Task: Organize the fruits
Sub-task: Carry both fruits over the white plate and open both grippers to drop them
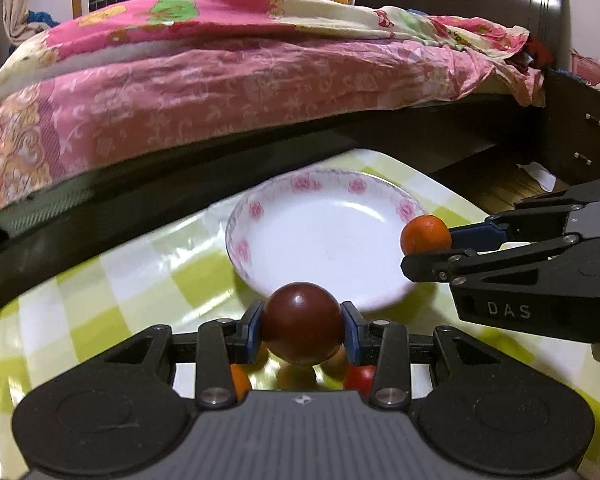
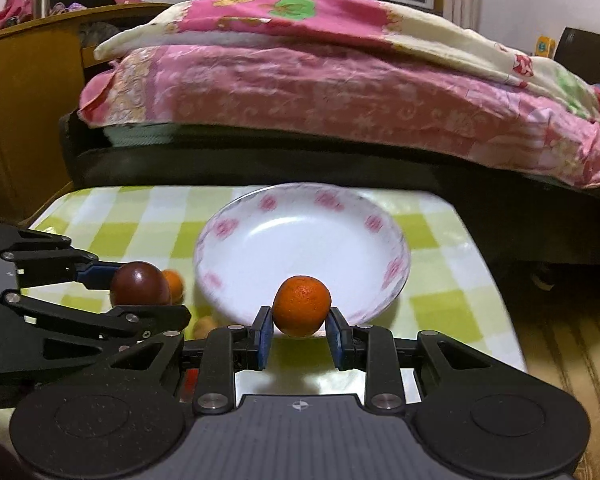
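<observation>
Landmark: white round ceramic plate with pink flower rim (image 2: 300, 248), sitting on a table with a glossy green-and-white checked cloth (image 2: 148, 216).

Left of the plate, seen from the right wrist view: left gripper (image 2: 140, 292), black with blue pads, clamped on a dark maroon glossy round fruit (image 2: 140, 283). Fruit is off the cloth, just beside the plate's left rim, not over it. Left wrist view shows the same grip head-on, both blue pads pressed on the fruit's sides, plate directly behind it.

Under and behind that gripper, left of the plate on the cloth: a small orange fruit (image 2: 173, 283) partly hidden by the maroon one, and a pale tan round fruit (image 2: 204, 326) near the plate's lower-left edge. In the left wrist view a red round fruit (image 1: 360, 378) also shows below the fingers; blurry, exact kind unclear.

At the plate's near rim: right gripper (image 2: 300, 322), same black build, blue pads closed on a small orange mandarin (image 2: 302, 306), held above the cloth in front of the rim.

Behind the plate: bed with pink floral quilt (image 2: 340, 92).
</observation>
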A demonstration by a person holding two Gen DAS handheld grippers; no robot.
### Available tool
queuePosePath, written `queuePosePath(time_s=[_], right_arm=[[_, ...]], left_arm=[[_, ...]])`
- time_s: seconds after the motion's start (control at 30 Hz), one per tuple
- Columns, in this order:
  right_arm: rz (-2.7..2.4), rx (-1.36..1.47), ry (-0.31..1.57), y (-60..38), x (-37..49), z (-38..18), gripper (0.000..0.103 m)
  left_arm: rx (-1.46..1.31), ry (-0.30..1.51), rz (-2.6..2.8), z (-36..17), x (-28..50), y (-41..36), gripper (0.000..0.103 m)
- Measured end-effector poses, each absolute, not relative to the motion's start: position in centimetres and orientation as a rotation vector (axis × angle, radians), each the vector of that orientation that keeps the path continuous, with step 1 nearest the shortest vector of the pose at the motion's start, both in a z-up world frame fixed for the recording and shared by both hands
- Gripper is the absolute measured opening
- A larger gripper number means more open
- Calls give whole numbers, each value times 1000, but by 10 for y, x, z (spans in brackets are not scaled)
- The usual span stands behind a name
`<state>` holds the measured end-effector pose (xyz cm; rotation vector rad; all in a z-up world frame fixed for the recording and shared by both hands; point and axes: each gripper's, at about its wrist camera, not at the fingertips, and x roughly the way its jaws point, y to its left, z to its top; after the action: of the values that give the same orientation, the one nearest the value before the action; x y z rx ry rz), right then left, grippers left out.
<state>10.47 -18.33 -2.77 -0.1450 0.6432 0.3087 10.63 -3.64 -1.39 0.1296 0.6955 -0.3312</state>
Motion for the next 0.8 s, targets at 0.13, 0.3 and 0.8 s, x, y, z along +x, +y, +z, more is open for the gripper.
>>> queuePosePath(time_s=[0.13, 0.3, 0.8], right_arm=[[298, -142, 633, -187, 120, -28, 25], [297, -162, 626, -188, 132, -28, 25], [290, -175, 651, -191, 145, -40, 26]], left_arm=[[150, 690, -322, -16, 123, -40, 47], [169, 677, -326, -17, 137, -50, 47], [173, 719, -321, -29, 153, -54, 48]])
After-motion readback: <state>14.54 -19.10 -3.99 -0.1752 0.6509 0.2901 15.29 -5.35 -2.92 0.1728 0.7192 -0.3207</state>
